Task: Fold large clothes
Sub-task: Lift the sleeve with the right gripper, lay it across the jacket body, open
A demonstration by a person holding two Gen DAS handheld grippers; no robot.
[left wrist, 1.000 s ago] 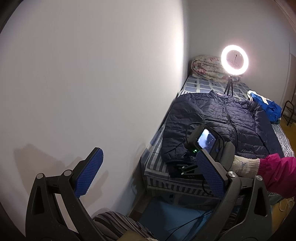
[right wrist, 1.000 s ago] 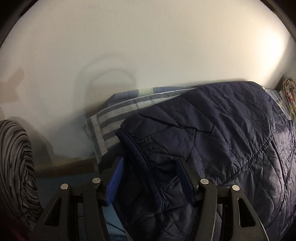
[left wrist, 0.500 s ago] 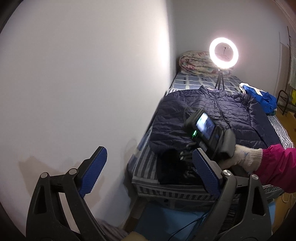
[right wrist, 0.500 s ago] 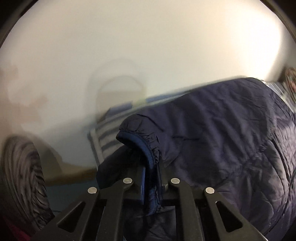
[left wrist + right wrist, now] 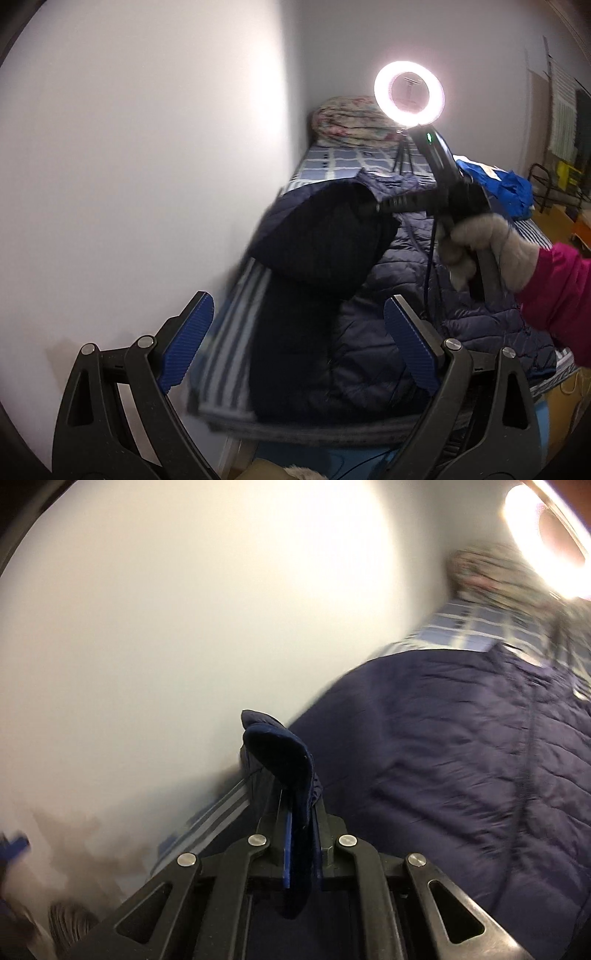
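Right gripper [image 5: 301,843] jaws clamped on the cuff of the dark navy quilted puffer jacket [image 5: 461,760], sleeve raised mid-frame over the striped bed [image 5: 236,332]. Left gripper [image 5: 295,343] jaws wide, holding nothing, lower frame.

Left wrist view: set back at the foot of the bed [image 5: 236,314], looking along its length toward the ring light [image 5: 409,95] at 1 o'clock, wall filling 9 to 12 o'clock, open left gripper [image 5: 297,343] at 6 o'clock. Right wrist view: far closer, low over the navy jacket [image 5: 461,760], facing the wall, right gripper [image 5: 301,834] at 6 o'clock. Shared by both: jacket, striped bedding, wall, ring light, rolled quilt [image 5: 351,120]
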